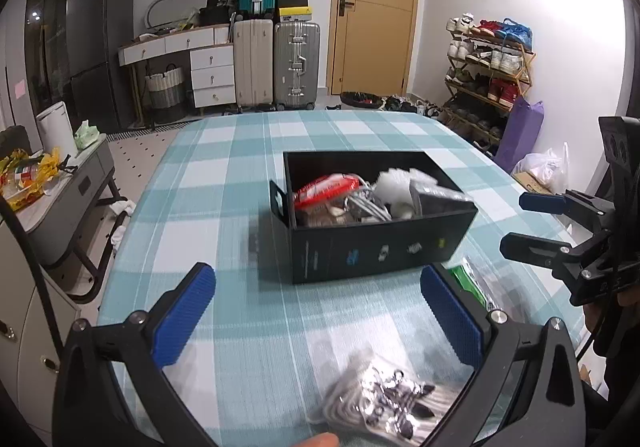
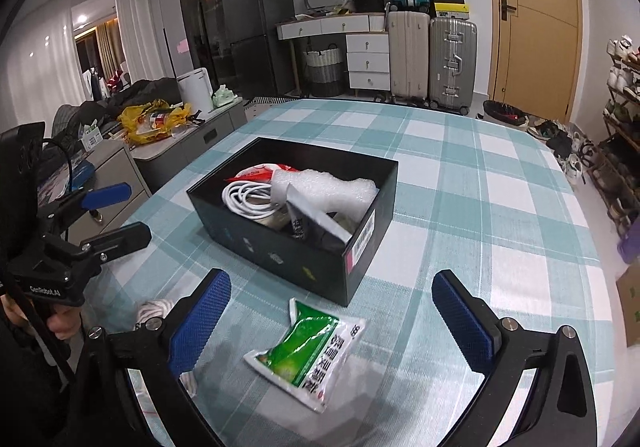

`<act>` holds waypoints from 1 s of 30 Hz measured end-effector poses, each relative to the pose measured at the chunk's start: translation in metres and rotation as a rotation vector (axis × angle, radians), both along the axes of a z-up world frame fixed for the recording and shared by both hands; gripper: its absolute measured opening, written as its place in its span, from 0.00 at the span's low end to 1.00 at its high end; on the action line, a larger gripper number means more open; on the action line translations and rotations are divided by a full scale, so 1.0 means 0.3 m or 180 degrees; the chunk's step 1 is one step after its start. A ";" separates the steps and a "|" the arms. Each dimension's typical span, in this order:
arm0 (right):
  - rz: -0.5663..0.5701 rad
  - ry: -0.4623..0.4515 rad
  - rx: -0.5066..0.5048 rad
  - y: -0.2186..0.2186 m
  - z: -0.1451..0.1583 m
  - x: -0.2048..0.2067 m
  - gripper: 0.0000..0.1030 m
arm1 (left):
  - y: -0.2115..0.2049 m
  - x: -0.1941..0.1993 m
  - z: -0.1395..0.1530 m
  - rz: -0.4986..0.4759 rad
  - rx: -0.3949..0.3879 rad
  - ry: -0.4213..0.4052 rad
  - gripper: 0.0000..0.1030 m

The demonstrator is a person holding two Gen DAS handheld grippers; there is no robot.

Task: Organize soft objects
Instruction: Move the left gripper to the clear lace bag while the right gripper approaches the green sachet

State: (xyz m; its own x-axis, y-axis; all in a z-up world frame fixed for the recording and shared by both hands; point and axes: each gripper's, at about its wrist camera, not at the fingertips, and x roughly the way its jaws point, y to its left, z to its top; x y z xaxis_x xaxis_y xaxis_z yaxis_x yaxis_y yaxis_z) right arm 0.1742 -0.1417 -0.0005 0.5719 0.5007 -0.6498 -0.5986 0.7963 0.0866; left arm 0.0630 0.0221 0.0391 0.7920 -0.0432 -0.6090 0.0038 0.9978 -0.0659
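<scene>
My left gripper (image 1: pixel 316 311) stands wide open over the checked tablecloth (image 1: pixel 224 183), a clear packet of coiled cord (image 1: pixel 384 403) lying loose below its pads at six o'clock, the filled black box (image 1: pixel 372 251) ahead at twelve, my right gripper (image 1: pixel 520 223) at three.

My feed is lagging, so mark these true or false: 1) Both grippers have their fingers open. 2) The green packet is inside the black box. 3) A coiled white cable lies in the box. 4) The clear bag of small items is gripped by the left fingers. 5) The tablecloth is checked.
1) True: the left gripper and right gripper both stand open.
2) False: the green packet lies on the tablecloth, in front of the black box.
3) True: the white cable is in the box.
4) False: the clear bag lies on the cloth, not gripped.
5) True.
</scene>
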 end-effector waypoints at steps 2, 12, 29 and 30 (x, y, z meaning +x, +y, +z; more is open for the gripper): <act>-0.0006 0.0010 0.0004 -0.003 -0.004 -0.011 0.99 | -0.008 -0.012 -0.006 0.0010 0.0014 0.0028 1.00; -0.0035 0.0093 -0.0005 -0.017 -0.035 -0.025 0.99 | -0.055 -0.065 -0.054 0.0071 0.0026 0.0233 1.00; -0.0001 0.0232 -0.0088 0.003 -0.085 -0.016 0.99 | -0.166 -0.066 -0.141 0.0069 0.0175 0.0777 1.00; 0.0002 0.0245 -0.0092 0.005 -0.089 -0.015 0.99 | -0.168 -0.065 -0.145 0.0067 0.0178 0.0808 1.00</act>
